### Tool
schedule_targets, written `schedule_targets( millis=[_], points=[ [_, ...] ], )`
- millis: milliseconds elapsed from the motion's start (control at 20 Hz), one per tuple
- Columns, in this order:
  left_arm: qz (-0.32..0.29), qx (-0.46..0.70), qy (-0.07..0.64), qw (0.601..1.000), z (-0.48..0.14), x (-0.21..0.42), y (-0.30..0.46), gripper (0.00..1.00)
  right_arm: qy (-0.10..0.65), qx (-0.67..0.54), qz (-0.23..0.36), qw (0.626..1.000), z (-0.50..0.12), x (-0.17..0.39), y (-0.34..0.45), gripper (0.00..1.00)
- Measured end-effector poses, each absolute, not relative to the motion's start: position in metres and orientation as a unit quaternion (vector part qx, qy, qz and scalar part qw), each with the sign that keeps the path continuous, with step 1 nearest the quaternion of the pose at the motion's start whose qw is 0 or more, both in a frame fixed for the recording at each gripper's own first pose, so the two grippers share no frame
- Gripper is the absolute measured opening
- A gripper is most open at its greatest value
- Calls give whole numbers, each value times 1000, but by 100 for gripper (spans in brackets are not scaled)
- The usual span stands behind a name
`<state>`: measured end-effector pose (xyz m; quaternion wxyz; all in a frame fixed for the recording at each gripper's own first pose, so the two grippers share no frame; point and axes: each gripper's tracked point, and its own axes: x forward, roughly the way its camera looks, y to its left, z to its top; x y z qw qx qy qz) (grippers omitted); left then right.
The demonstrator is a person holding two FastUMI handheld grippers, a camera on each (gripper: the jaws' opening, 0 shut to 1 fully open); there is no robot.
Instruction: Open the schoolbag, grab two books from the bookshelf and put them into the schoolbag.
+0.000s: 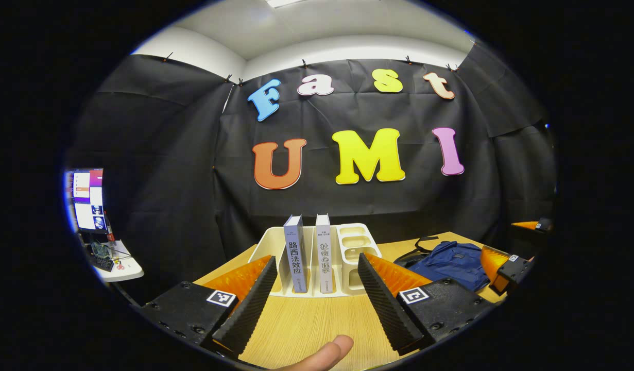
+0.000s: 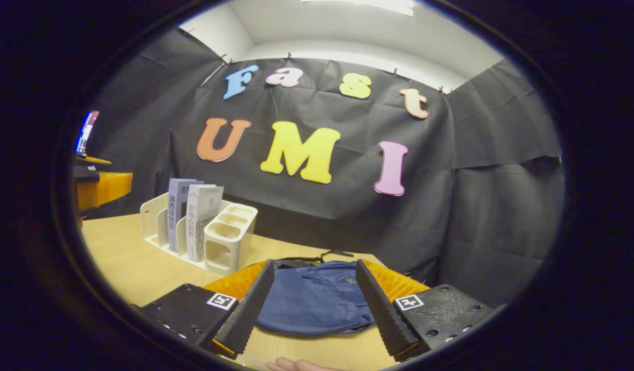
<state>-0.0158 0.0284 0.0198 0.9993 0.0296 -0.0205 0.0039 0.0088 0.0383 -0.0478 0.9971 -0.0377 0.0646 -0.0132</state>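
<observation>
A: Left gripper view first. What's ahead of the left tool (image 1: 314, 301)?

B: A white bookshelf (image 1: 268, 247) at the far side of the wooden counter (image 1: 306, 324), with a grey-blue book (image 1: 295, 255) and a pale book (image 1: 324, 255) standing upright side by side in its slots. To the right of them the rack has small open cubbies. Off to the left, beyond the counter's edge, a monitor (image 1: 85, 200) stands above a small white table (image 1: 122, 268). A thumb tip (image 1: 327, 354) pokes in at the bottom.

A: And the schoolbag?

B: The blue schoolbag (image 1: 450, 263) lies flat to the right of the bookshelf, with the right tool (image 1: 504, 268) just beside it at the picture's edge.

A: Room to move?

B: Bare counter runs from the fingers up to the rack. The left tool is released, fingers spread wide, gripping nothing.

A: Now the right gripper view.

B: Here the schoolbag (image 2: 317, 296) lies directly ahead, framed between the fingers of the right tool (image 2: 314, 304), with its black strap (image 2: 322, 256) trailing toward the wall. The zipper looks closed. The bookshelf (image 2: 229, 242) sits to the left, seen from its cubby end, both books (image 2: 193, 216) upright. The left tool (image 2: 103, 188) hovers at the far left, above the counter (image 2: 121, 263).

A: Its state?

B: Spread wide, released; whether the fingers touch the bag I cannot tell. Open counter lies left of the bag.
</observation>
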Motion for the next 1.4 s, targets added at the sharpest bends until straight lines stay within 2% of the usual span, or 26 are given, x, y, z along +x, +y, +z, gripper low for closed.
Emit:
schedule_targets(
  millis=[300, 450, 500, 700, 750, 950, 1050, 1150, 1400],
  points=[
    [1, 28, -29, 999, 24, -17, 33, 99, 117, -75, 21, 990, -96, 37, 80, 94],
    [3, 20, -27, 999, 23, -16, 38, 99, 148, -101, 32, 983, -122, 52, 102, 98],
    [4, 18, -26, 999, 23, -15, 40, 99, 161, -111, 37, 980, -131, 56, 109, 96],
    [12, 8, -17, 1000, 19, -11, 55, 99, 201, -149, 53, 967, -163, 74, 131, 98],
    [13, 5, -15, 1000, 18, -10, 58, 99, 209, -163, 53, 963, -171, 76, 134, 96],
    [27, 0, 0, 1000, 9, -3, 74, 99, 247, -198, 45, 947, -198, 88, 135, 99],
    [34, 0, 4, 999, 7, -3, 80, 99, 267, -209, 33, 940, -209, 95, 132, 95],
    [33, -5, 3, 999, 7, -1, 79, 99, 286, -227, 18, 931, -219, 100, 124, 98],
    [23, -13, 5, 1000, 4, -1, 70, 99, 279, -270, -1, 922, -209, 110, 121, 93]
  ],
)
